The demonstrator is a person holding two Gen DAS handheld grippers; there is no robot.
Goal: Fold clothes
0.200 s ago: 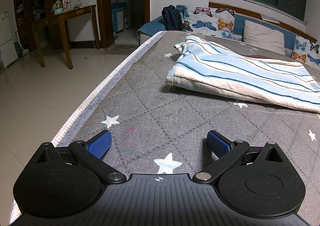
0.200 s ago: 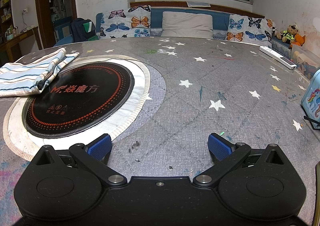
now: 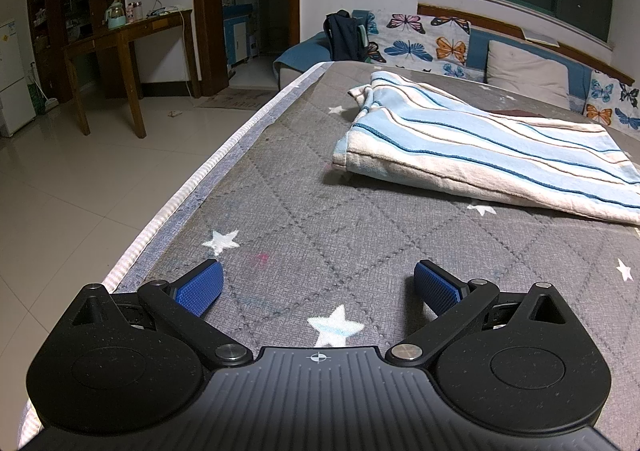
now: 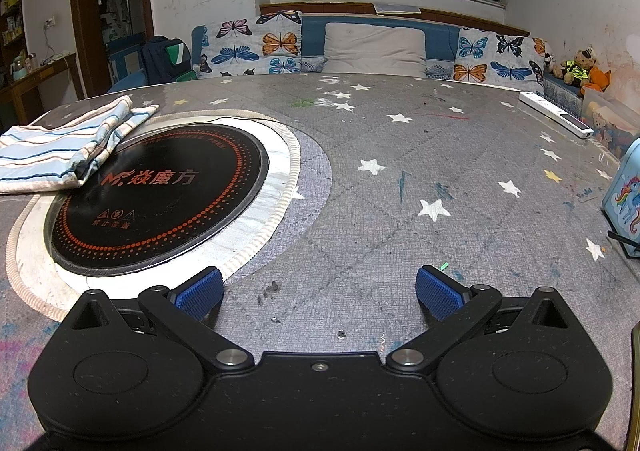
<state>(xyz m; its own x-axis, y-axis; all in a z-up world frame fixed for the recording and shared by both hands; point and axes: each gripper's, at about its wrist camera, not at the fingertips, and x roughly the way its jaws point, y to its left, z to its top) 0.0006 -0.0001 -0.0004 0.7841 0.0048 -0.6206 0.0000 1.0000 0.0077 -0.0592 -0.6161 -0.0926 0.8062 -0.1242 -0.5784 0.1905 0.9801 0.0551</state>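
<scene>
The striped cloth (image 3: 480, 155) lies already folded on the tabletop (image 3: 320, 235) at 1 o'clock — both grippers, left gripper (image 3: 318, 287) and right gripper (image 4: 320, 289), have jaws wide apart, holding nothing — little seems left.

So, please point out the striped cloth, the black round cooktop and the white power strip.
striped cloth (image 3: 480, 155), left wrist view, middle of its top layer.
black round cooktop (image 4: 160, 195), right wrist view, centre of the glass.
white power strip (image 4: 554, 113), right wrist view, middle of its body.

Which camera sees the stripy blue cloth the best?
The left wrist view. The stripy cloth lies folded, big and near the middle there, ahead of the open left gripper. In the right wrist view it sits small at the left edge, partly cut off, overlapping the black round plate.
</scene>
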